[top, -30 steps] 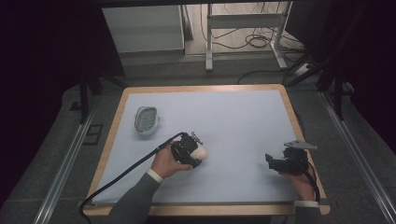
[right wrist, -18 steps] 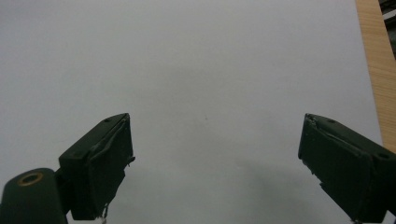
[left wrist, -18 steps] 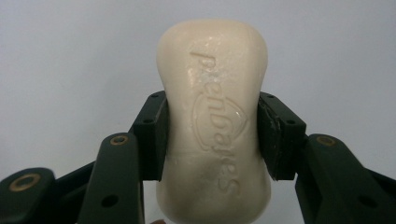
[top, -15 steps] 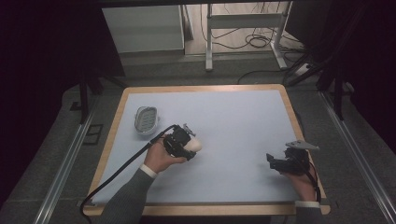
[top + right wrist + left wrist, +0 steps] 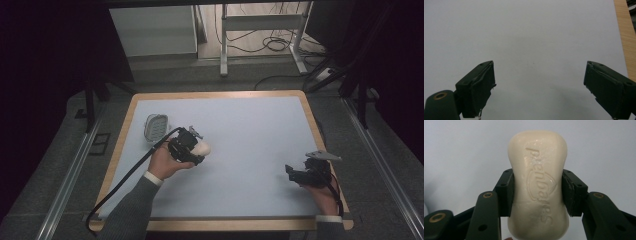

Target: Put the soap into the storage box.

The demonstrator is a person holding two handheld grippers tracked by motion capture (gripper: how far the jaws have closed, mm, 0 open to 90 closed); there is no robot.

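Left claw (image 5: pixel 197 147) is grasping the soap (image 5: pixel 538 185) clear of the table (image 5: pixel 260 135), just beside the dish (image 5: pixel 155 127), so pickup is looking done and placing in the dish remaining, while right claw (image 5: pixel 539 92) is idling, released.

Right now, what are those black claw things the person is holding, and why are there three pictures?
Those are grabbing tools, one in each hand. One picture looks down from above the light grey table with its wooden rim. The other two come from small cameras riding on each tool. The left gripper squeezes a cream-coloured oval bar of soap with letters pressed into it, one black pad on each side. The right gripper holds nothing: its jaws stand wide apart over bare table. Near the soap sits a small pale ribbed soap dish.
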